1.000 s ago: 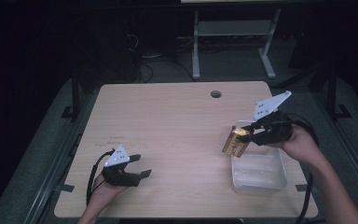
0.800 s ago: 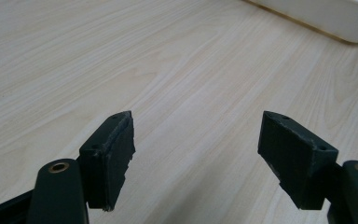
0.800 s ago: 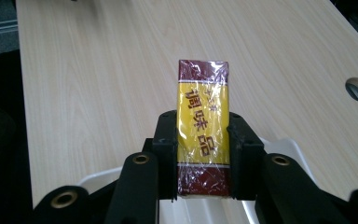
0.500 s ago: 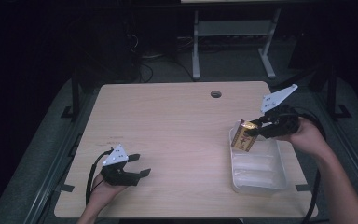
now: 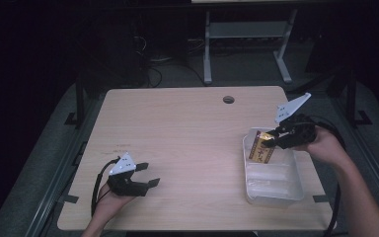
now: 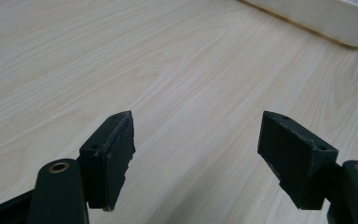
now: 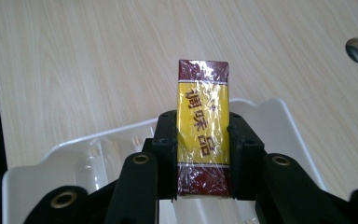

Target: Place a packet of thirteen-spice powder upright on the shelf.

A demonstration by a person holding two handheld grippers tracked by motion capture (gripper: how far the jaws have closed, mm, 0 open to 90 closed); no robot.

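My right gripper (image 7: 200, 154): clenched on the yellow-and-maroon packet (image 7: 202, 126), above the clear tray (image 5: 276, 185).
My left gripper (image 5: 148, 175): released, resting on the table (image 5: 177, 128).

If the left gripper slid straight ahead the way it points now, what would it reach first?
Probably the clear plastic tray. The left gripper sits open, low over the bare light wooden table, with nothing between it and the tray's near wall in the left gripper view. Depth is unclear; the line may pass slightly to one side.
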